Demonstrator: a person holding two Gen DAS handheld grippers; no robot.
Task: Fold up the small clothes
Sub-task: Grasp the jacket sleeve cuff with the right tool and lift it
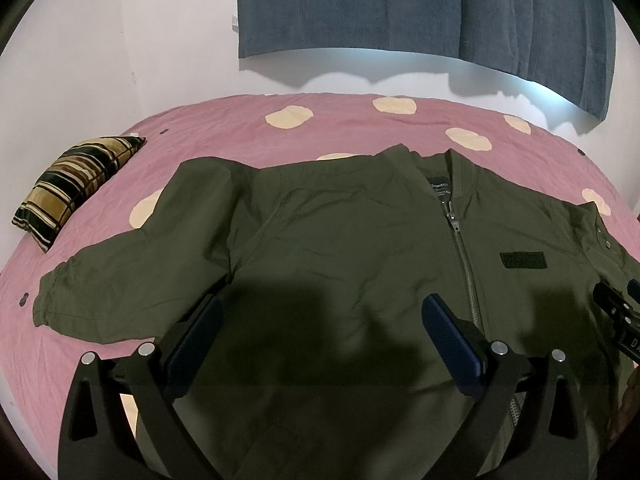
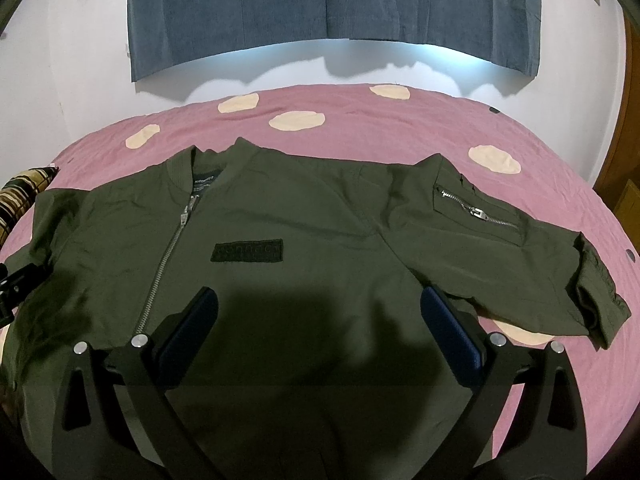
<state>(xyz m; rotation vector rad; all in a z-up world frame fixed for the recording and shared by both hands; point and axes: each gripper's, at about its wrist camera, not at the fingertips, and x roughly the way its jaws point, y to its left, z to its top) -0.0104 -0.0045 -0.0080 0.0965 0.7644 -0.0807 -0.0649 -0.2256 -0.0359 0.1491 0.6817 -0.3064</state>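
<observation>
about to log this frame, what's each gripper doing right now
Left gripper: open, holding nothing, above the jacket.
Right gripper: open, holding nothing, above the jacket.

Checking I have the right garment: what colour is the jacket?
Olive green jacket, with a silver front zip; clearest in the right wrist view.

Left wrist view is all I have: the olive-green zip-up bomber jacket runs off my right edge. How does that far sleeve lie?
Observer: The far sleeve lies spread flat on the pink spotted bedsheet, cuff pointing outward.
Operator: Anything on that sleeve?
Observer: A silver zipped pocket sits on its upper part, closed.
Operator: And the right gripper, is it gripping cloth?
Observer: No. The right gripper is open above the olive-green zip-up bomber jacket, holding nothing.
</observation>
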